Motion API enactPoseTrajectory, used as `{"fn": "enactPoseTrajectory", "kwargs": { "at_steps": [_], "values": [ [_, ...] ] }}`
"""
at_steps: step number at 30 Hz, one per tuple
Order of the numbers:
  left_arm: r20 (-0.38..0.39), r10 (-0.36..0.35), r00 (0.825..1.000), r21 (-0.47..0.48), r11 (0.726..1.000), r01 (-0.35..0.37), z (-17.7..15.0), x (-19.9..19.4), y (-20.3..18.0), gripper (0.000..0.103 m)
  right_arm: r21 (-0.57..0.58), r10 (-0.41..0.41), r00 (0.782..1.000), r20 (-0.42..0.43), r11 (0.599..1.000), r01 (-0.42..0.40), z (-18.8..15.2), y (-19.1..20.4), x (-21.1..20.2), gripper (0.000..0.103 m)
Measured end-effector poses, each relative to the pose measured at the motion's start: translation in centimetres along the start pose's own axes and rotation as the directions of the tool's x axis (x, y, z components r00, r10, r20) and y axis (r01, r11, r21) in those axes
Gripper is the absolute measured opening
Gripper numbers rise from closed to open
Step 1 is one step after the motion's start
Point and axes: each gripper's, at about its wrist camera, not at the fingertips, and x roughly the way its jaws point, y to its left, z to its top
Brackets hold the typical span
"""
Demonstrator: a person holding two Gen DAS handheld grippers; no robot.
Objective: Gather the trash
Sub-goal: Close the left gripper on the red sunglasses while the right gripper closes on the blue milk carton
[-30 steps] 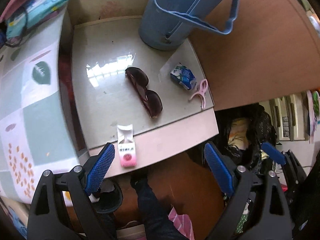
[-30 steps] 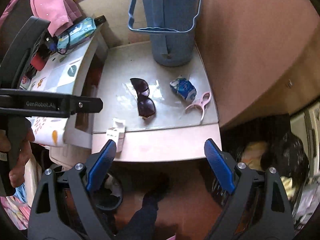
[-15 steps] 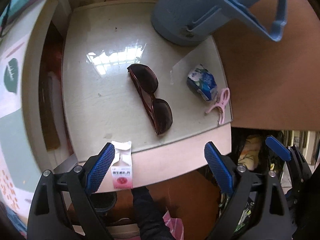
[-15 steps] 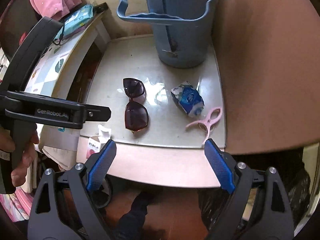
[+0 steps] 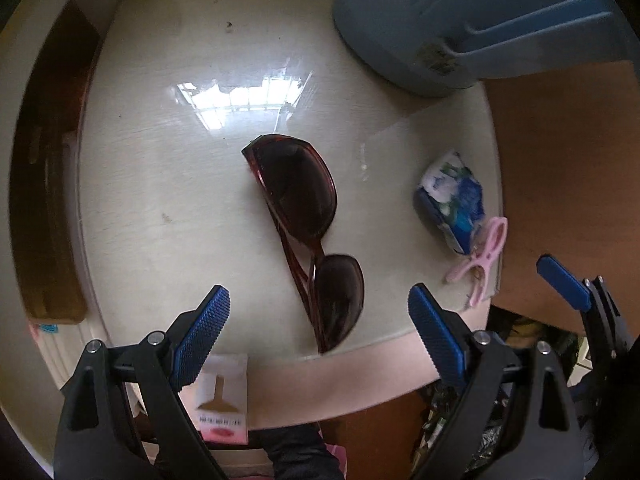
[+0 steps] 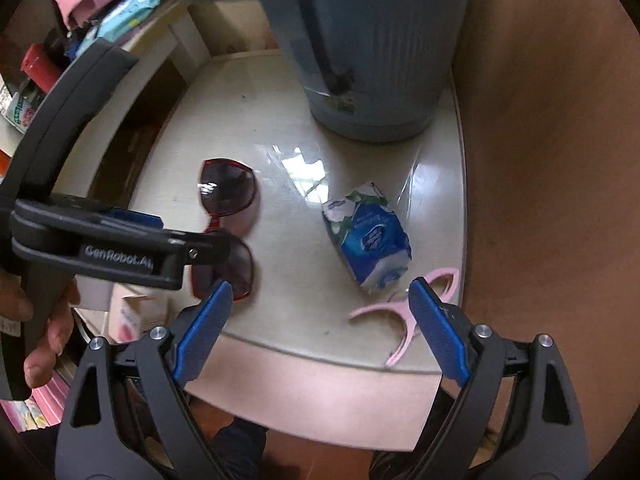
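Observation:
A crumpled blue-and-white tissue pack (image 6: pixel 368 246) lies on the small glass-topped table (image 6: pixel 320 320), right of the dark red sunglasses (image 6: pixel 228 216). A small pink-and-white carton (image 5: pixel 222 404) lies at the table's front left edge, under my left gripper's left finger. My left gripper (image 5: pixel 316 332) is open, low over the sunglasses (image 5: pixel 308 224). My right gripper (image 6: pixel 320 328) is open, just in front of the tissue pack. The pack also shows in the left wrist view (image 5: pixel 452 200).
A blue plastic bin (image 6: pixel 372 52) stands at the table's back. A pink clothes peg (image 6: pixel 404 312) lies by the tissue pack. A brown wooden panel (image 6: pixel 552 160) borders the right side. A shelf with pink cloth and packets (image 6: pixel 112 12) is at the left.
Both grippers have moved forward and down toward the table. The left one now hangs over the sunglasses, the right one nears the tissue pack. Both stay open.

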Motion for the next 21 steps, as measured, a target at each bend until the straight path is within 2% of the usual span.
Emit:
{"fn": "enactPoseTrajectory", "kwargs": {
  "at_steps": [1,3,7,11,16,21],
  "values": [
    [-0.005,0.011,1.0,-0.004,1.0,-0.011,0.2,0.5,0.0,0.087,-0.005,0.002,1.0,-0.004,1.0,-0.002,0.2,-0.2,0.5,0.089],
    [-0.02,0.019,1.0,-0.021,1.0,-0.02,0.4,1.1,0.3,0.08,-0.013,0.006,1.0,-0.008,1.0,-0.007,0.6,-0.5,1.4,0.089],
    [-0.047,0.031,0.998,-0.068,0.997,-0.034,0.5,2.2,1.1,0.076,-0.033,0.012,1.0,-0.017,0.999,-0.012,1.3,-0.6,2.9,0.089],
    [-0.067,0.016,0.998,-0.104,0.994,-0.023,0.5,2.9,1.8,0.069,-0.048,0.014,0.999,-0.029,0.999,-0.016,1.9,-0.4,4.6,0.089],
    [-0.059,0.027,0.998,-0.095,0.995,-0.032,1.1,3.2,1.4,0.064,-0.053,0.01,0.999,-0.039,0.999,-0.012,2.3,-0.7,6.2,0.088],
    [-0.065,-0.012,0.998,-0.09,0.996,0.006,1.5,3.1,1.0,0.043,-0.059,0.0,0.999,-0.047,0.998,-0.002,2.6,-0.9,7.2,0.082]
  ]
}}
